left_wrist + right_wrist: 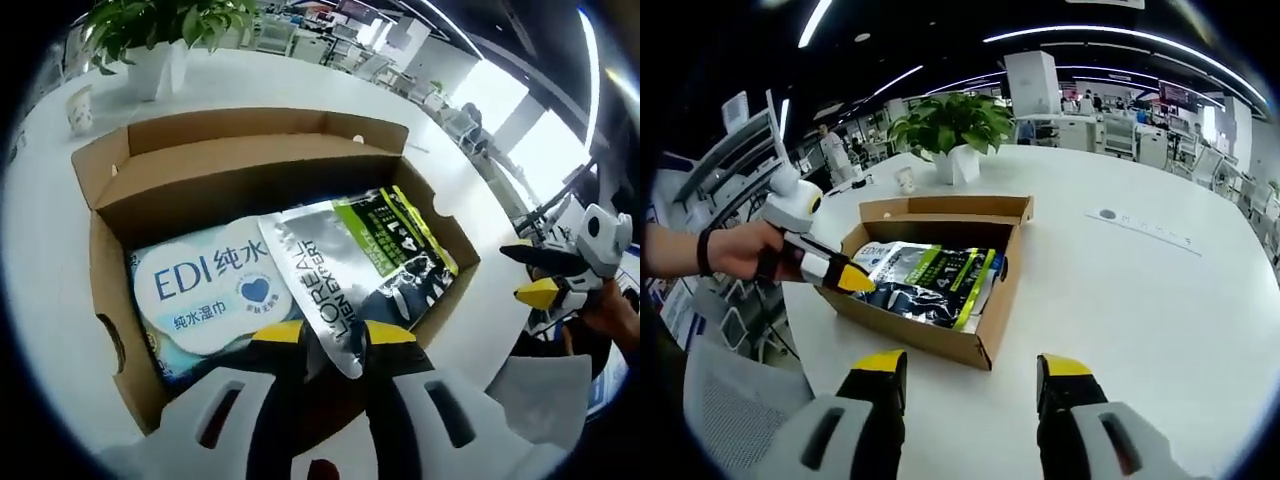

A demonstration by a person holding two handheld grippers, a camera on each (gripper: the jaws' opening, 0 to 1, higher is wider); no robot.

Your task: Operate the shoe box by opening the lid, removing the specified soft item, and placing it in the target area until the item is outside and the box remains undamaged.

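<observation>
Our left gripper [335, 338] pinches the silver L'ORÉAL MEN EXPERT pouch [365, 262] inside the open shoe box [200, 160], beside the EDI 纯水 wipes pack [210, 285]. Our right gripper [970, 368] hangs open before the box.

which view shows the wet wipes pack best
The left gripper view: the wet wipes pack lies close, its round white label readable, partly under the silver sachet inside the shoe box. In the right gripper view just a small corner of it peeks out behind the sachet.
</observation>
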